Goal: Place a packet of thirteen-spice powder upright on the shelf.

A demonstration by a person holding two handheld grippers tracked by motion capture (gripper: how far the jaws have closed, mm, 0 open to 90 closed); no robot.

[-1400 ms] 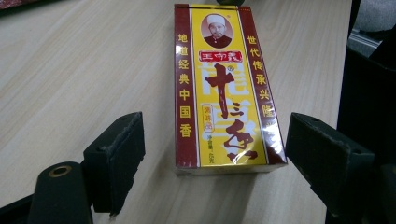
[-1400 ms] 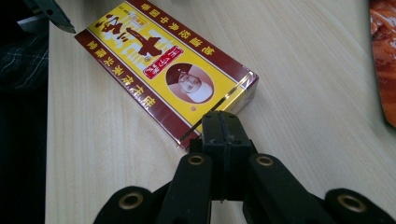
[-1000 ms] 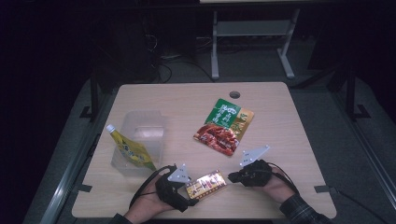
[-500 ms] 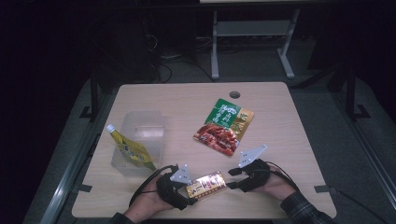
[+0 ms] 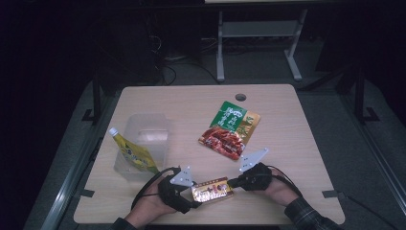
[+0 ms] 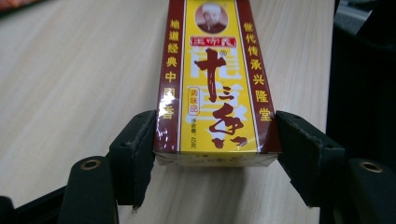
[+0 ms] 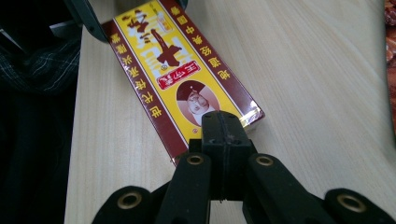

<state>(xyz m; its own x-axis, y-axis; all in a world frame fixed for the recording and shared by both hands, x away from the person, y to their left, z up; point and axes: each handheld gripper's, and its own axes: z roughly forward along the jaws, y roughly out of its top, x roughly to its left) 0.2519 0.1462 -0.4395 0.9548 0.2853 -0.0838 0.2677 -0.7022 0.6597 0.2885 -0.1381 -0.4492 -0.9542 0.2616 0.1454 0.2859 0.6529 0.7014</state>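
- Since a second ago both of your hands have hardly moved; your right gripper [image 7: 223, 128] has just been closing, its jaws now together over the near end of the long yellow-and-maroon cardboard box [image 5: 212, 189], with nothing between them.
- Whether those closed tips press on the box top or hang just above it is hard to make out.
- Your left gripper [image 6: 215, 140] has its jaws clamped on the box's two long sides at the other end.
- That box lies flat near the table's front edge, long axis running between your two grippers.
- Farther off lie a green-and-red foil food pouch [image 5: 230, 129] and a clear plastic tub [image 5: 143, 143], with a yellow spouted pouch [image 5: 131, 153] leaning on it.
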